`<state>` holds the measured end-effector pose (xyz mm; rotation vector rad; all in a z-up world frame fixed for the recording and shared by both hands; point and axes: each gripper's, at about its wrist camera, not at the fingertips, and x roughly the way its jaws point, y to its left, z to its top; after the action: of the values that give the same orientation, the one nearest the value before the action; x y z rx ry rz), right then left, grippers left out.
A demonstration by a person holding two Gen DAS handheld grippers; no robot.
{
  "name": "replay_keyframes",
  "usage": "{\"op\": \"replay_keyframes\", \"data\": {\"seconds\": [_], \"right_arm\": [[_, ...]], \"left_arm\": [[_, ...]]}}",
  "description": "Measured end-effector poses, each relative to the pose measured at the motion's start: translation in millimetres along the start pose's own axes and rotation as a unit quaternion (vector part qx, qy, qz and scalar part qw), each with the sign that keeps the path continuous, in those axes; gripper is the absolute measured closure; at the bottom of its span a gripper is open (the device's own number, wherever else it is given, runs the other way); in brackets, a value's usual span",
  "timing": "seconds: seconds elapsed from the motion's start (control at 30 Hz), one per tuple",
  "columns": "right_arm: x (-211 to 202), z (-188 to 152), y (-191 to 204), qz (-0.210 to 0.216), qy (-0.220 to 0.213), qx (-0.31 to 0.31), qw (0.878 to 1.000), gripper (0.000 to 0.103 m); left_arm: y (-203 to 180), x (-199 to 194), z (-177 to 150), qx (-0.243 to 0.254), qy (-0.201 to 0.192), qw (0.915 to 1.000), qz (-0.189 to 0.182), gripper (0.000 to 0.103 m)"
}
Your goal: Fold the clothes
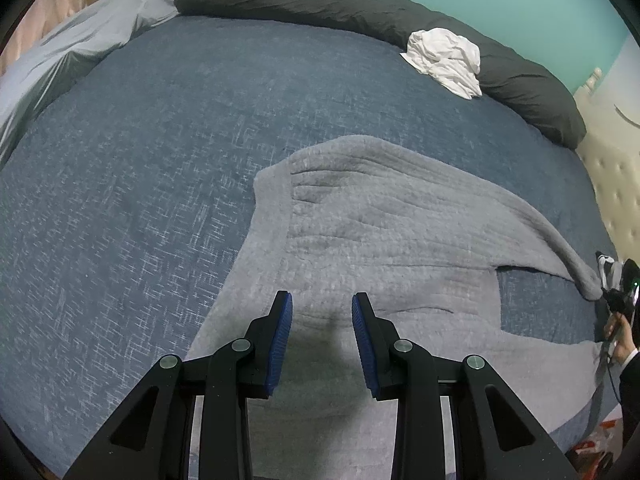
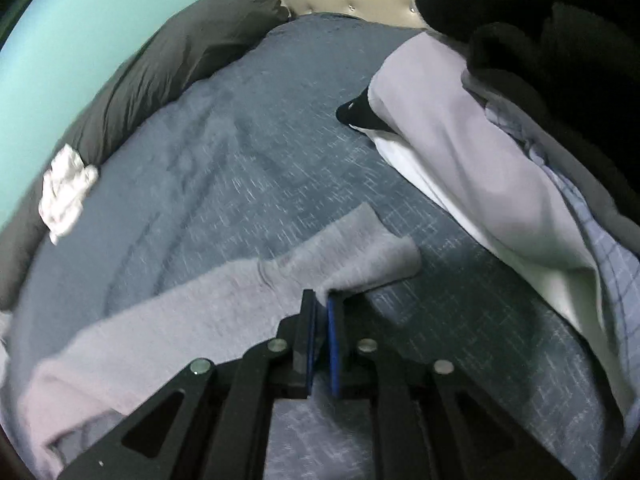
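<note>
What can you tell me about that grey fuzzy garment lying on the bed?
The grey sweater looks like soft, ribbed fleece or knit. It lies spread mostly flat on the blue bedspread, with one sleeve stretched out sideways. The right gripper has its fingers shut on the sleeve's edge near the cuff. The left gripper hovers open above the body, gripping nothing.

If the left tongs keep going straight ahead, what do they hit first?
Most likely the grey sweater: the open left tongs point down onto its body, with nothing visible between. Depth is hard to judge here.
</note>
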<state>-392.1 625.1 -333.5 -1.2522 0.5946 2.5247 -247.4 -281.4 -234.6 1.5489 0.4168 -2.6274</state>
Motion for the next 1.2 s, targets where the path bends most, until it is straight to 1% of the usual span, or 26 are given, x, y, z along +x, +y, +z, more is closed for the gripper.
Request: {"op": "replay_keyframes", "data": {"seconds": [0.1, 0.17, 0.27, 0.37, 0.47, 0.57, 0.67, 0.77, 0.8, 0.87, 0.93, 0.97, 1.07, 1.13, 1.2], "right_arm": [[-5, 2, 3, -0.012, -0.001, -0.023, 1.0, 0.095], [-13, 3, 6, -0.025, -0.003, -0.042, 0.999, 0.09], [-27, 1, 14, -0.042, -0.013, -0.07, 0.997, 0.087], [-43, -8, 18, -0.039, -0.018, -0.091, 0.995, 0.083], [-60, -16, 19, -0.017, -0.014, -0.08, 0.997, 0.081], [-74, -26, 21, 0.012, -0.005, -0.075, 0.997, 0.078], [-86, -40, 31, 0.047, 0.015, -0.085, 0.995, 0.077], [-95, -55, 45, 0.073, 0.029, -0.099, 0.992, 0.076], [-98, -59, 49, 0.082, 0.033, -0.102, 0.991, 0.076], [-104, -69, 57, 0.098, 0.045, -0.106, 0.988, 0.075], [-108, -80, 66, 0.115, 0.061, -0.112, 0.985, 0.073], [-109, -85, 70, 0.121, 0.072, -0.116, 0.983, 0.069], [-114, -102, 77, 0.128, 0.098, -0.125, 0.979, 0.064], [-117, -111, 74, 0.132, 0.112, -0.117, 0.978, 0.059], [-122, -117, 66, 0.128, 0.122, -0.102, 0.979, 0.058]], "left_arm": [[6, -1, 2, -0.007, -0.002, 1.0, 0.003, 0.069], [10, -1, 1, -0.01, -0.001, 0.9999, 0.004, 0.069], [20, 2, -4, -0.016, 0.004, 0.9998, 0.008, 0.069], [33, 7, -11, -0.022, 0.01, 0.9995, 0.019, 0.069], [47, 9, -19, -0.035, 0.015, 0.9991, 0.021, 0.069], [59, 8, -30, -0.034, 0.019, 0.9988, 0.03, 0.069], [73, 6, -41, -0.047, 0.023, 0.9981, 0.034, 0.069], [86, 3, -53, -0.057, 0.029, 0.9975, 0.029, 0.068], [89, 2, -56, -0.058, 0.031, 0.9974, 0.027, 0.067], [96, 2, -63, -0.062, 0.036, 0.9972, 0.023, 0.058], [103, 2, -70, -0.068, 0.04, 0.9968, 0.017, 0.057], [106, 1, -73, -0.07, 0.04, 0.9966, 0.014, 0.057], [114, -1, -81, -0.079, 0.04, 0.9961, 0.003, 0.057], [118, -2, -86, -0.085, 0.038, 0.9957, -0.003, 0.057], [122, -2, -90, -0.094, 0.037, 0.9949, -0.011, 0.057]]}}
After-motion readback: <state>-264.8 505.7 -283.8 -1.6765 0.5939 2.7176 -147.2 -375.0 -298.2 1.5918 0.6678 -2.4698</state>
